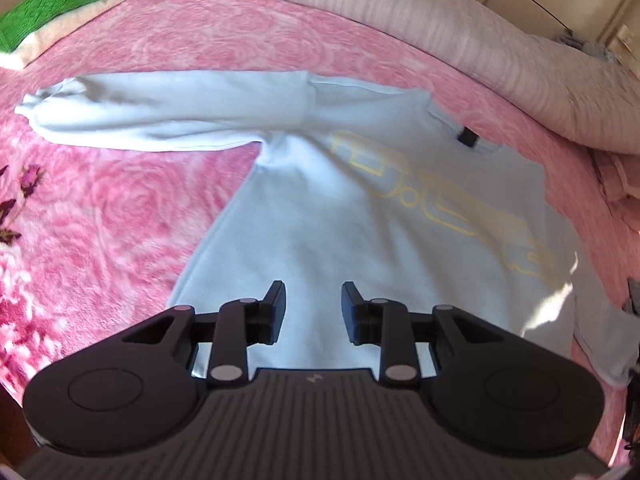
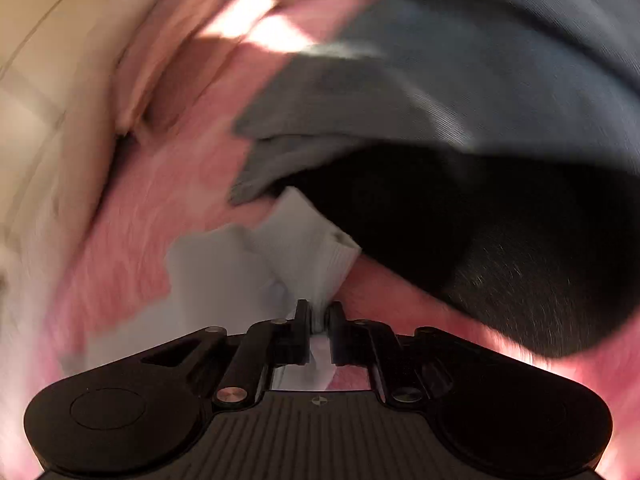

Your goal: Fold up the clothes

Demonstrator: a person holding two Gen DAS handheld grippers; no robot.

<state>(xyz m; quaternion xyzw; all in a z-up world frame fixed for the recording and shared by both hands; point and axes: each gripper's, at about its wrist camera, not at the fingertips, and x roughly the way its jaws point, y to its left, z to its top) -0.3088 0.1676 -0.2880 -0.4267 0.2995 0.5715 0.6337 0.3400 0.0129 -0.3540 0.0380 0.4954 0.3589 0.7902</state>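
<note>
We are only starting: the pale blue sweatshirt (image 1: 360, 208) is lying spread on the pink blanket (image 1: 132, 200), sleeve out left. Our right gripper (image 2: 319, 316) is pinching its cuff; our left gripper (image 1: 313, 304) is hovering, fingers apart.

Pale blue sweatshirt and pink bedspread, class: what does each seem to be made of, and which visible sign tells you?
Pale blue sweatshirt: probably soft cotton-type jersey, matte; it drapes in gentle folds and has a ribbed cuff.
Pink bedspread: likely plush synthetic fleece, slightly glossy; a fuzzy pile carries a raised rose pattern.
</note>
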